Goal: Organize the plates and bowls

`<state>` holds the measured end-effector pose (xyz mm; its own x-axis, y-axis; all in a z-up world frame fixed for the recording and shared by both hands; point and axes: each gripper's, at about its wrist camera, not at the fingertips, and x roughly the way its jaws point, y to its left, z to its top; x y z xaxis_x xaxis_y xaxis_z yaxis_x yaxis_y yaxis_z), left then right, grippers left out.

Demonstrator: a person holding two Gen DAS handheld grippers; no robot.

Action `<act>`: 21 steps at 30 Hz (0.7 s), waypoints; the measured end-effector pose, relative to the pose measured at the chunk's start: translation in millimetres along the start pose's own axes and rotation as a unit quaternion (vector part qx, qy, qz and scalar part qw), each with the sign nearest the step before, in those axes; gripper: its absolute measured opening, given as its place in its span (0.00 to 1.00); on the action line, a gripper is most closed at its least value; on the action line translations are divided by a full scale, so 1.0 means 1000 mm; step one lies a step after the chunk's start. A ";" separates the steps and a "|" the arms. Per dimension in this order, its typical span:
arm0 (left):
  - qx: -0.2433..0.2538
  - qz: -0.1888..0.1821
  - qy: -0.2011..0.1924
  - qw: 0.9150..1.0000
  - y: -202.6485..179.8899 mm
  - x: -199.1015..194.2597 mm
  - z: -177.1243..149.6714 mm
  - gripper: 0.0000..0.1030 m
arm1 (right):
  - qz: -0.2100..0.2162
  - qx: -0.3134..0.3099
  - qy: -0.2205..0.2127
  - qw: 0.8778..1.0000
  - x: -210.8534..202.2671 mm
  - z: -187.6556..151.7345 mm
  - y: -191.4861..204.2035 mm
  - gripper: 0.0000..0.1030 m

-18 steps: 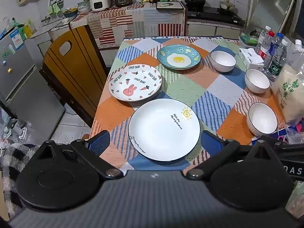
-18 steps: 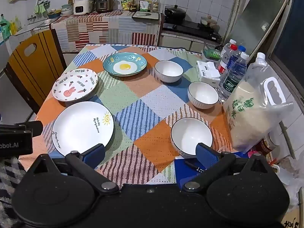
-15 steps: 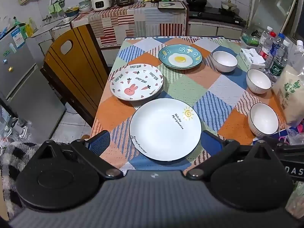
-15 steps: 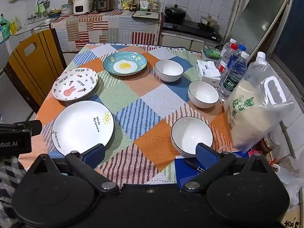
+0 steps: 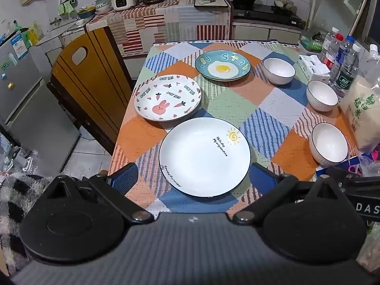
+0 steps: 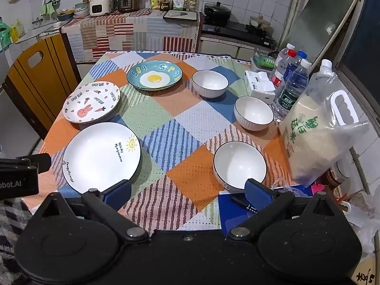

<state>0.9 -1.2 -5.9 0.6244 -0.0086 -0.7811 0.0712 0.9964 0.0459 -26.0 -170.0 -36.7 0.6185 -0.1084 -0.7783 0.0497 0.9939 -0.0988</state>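
**Nothing stacked yet: three plates and three bowls lie apart**

Judging by the layout, the sorting has not begun. On the table [image 6: 185,109], under its patchwork cloth, every dish sits alone.

From the right wrist view, taking the table centre as the dial: the sun-print white plate [image 6: 101,157] lies at about 8 o'clock, the rabbit plate [image 6: 91,102] at 10 o'clock just beside it, and the blue egg plate [image 6: 154,74] near 12 o'clock. The three white bowls run down the other side: one [image 6: 210,83] at 1 o'clock, one [image 6: 253,113] at 3 o'clock, one [image 6: 239,165] at 5 o'clock.

The left gripper [image 5: 193,178] hangs above the near rim of the sun-print plate with its jaws spread wide and nothing between them. The right gripper [image 6: 188,191] is likewise wide and empty, its right finger close to the nearest bowl.

Left to do, it seems: all of it, presumably plates into one pile and bowls nested into another. The rice bag [image 6: 318,140] and water bottles [image 6: 291,87] crowd the bowl side.
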 end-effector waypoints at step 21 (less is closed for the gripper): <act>0.008 -0.004 0.006 1.000 -0.005 0.000 -0.003 0.98 | -0.001 0.003 0.008 1.000 0.006 -0.002 -0.003 1.00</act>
<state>-2.2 -5.6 -8.0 0.6139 -0.0148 -0.7892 0.0887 0.9948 0.0503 -24.2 -173.9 -42.1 0.6056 -0.1101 -0.7882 0.0554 0.9938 -0.0962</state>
